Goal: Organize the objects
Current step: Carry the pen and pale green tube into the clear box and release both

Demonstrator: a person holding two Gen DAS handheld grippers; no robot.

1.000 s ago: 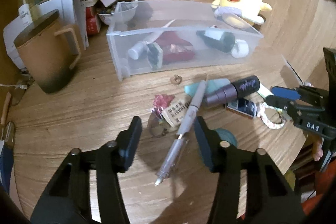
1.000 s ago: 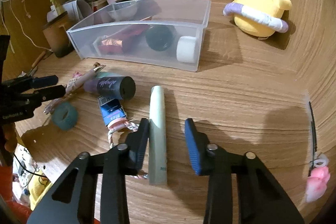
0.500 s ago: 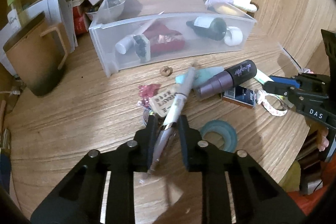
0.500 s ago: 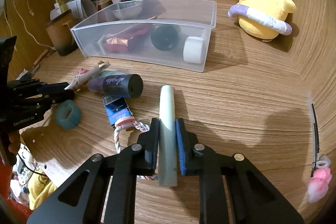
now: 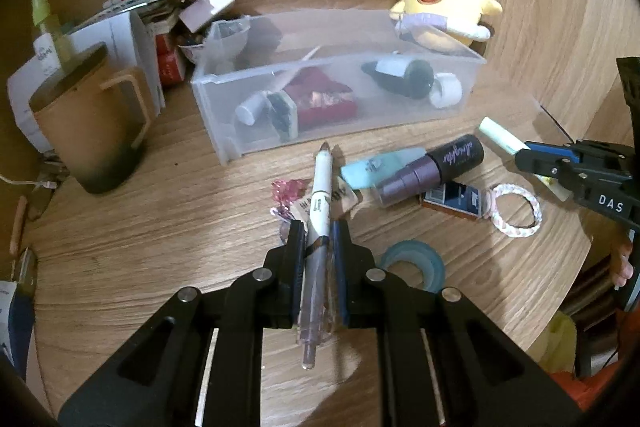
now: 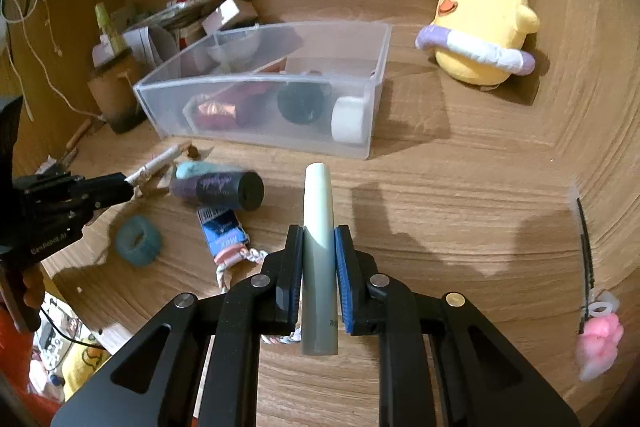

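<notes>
The round wooden table [image 6: 460,187] held a clear rectangular plastic bin [image 5: 460,95] near its middle. Inside lay a dark red pouch [image 5: 324,103], a black bottle [image 5: 404,77], a white tape roll [image 5: 448,91] and a white-capped tube [image 5: 256,107]; roughly half the bin floor stayed bare. A tan lidded mug [image 5: 88,131] stood well left of the bin. Open tabletop stretched to the right of the bin, toward the curved wooden wall; the near rim lay close behind a teal tape ring [image 5: 414,263]. The right gripper [image 6: 319,239] was clamped on a pale green tube [image 6: 318,227]. The left gripper [image 5: 316,239], whose jaws had just been closing, pinched a clear-barrelled white pen [image 5: 320,199].
</notes>
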